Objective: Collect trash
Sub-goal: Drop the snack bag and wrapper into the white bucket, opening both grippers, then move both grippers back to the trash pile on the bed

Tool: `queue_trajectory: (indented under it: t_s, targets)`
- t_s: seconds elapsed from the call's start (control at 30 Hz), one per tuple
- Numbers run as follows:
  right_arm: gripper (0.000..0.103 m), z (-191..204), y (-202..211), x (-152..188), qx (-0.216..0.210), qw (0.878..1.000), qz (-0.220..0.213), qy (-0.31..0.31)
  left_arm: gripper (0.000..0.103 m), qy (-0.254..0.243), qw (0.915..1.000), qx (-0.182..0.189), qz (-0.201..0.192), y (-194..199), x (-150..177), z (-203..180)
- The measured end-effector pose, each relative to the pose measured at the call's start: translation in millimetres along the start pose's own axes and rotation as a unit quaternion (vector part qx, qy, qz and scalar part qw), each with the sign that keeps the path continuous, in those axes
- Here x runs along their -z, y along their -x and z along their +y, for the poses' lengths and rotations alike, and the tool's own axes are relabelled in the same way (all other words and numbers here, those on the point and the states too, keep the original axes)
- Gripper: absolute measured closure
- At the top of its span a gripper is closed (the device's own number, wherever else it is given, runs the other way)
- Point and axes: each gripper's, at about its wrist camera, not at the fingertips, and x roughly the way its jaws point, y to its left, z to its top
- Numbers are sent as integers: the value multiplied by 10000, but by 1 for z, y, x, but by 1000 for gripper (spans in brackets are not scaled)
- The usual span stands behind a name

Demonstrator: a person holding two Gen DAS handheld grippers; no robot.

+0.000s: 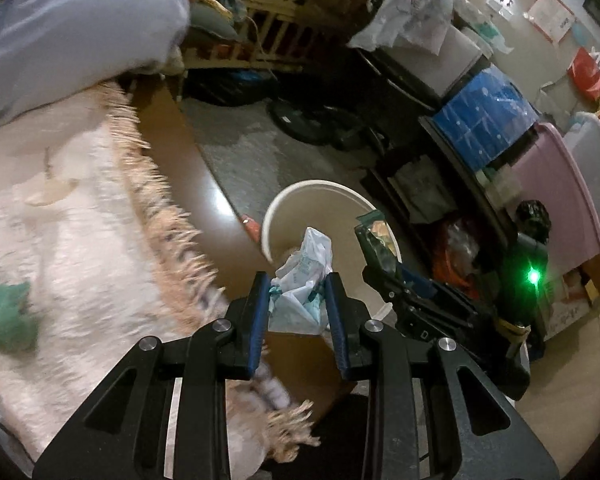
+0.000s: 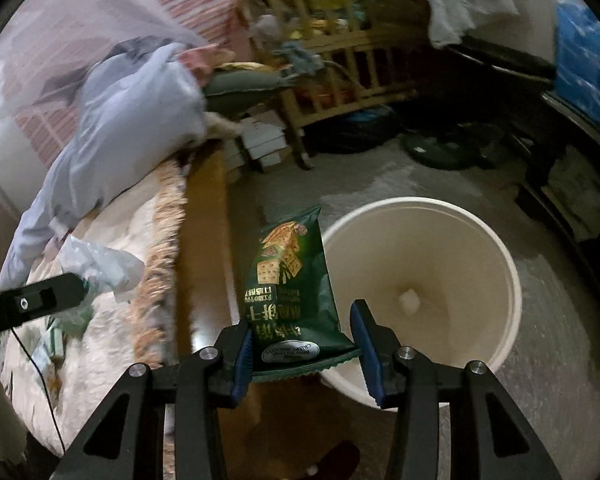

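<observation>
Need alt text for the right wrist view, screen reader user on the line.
The right claw grips a green cracker packet beside a white bucket on the floor. At left, a fringed blanket and the left claw holding a crumpled white wrapper.

A fluffy white blanket (image 1: 80,248) with a fringe is lying on the bed. A big blue pillow (image 2: 136,120) is sitting on top of it. A wooden crib (image 2: 332,60) is standing at the back. Blue (image 1: 484,120) and pink (image 1: 556,192) boxes are sitting by the wall.
</observation>
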Motion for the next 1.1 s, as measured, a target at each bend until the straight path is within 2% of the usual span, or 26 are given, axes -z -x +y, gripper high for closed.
queue_trajectory:
  t_s: [0.2,0.4,0.43,0.5,0.57,0.6,0.77,0.87,1.1]
  targets:
    - [60,-30,-6,-1,153,9995,29,-284,77,3,9999,105,109,-30,-10,-13]
    - [59,-47,-14,-2,252,9986,40,-461,75,137,9992,374,71,-50,-20,-18]
    - [58,-49,-15,-4,303,9984,25,-477,72,176,9989,427,47,-53,-22,-19]
    - [57,-50,-17,-6,390,9980,-9,-497,55,270,9980,580,-10,-58,-24,-19]
    - [55,-55,-18,-8,474,9974,-56,-536,45,391,9964,749,-34,-62,-27,-18]
    - [55,-57,-18,-9,499,9972,-59,-551,45,422,9961,771,-26,-63,-27,-17]
    - [43,-55,-19,-10,567,9970,-64,-522,45,456,9969,640,20,-60,-26,-12]
    - [43,-55,-17,-9,531,9971,-72,-548,45,480,9974,534,-12,-53,-24,-9]
    - [43,-40,-12,-7,371,9980,-51,-511,45,350,9991,-95,-203,-26,-10,-3]
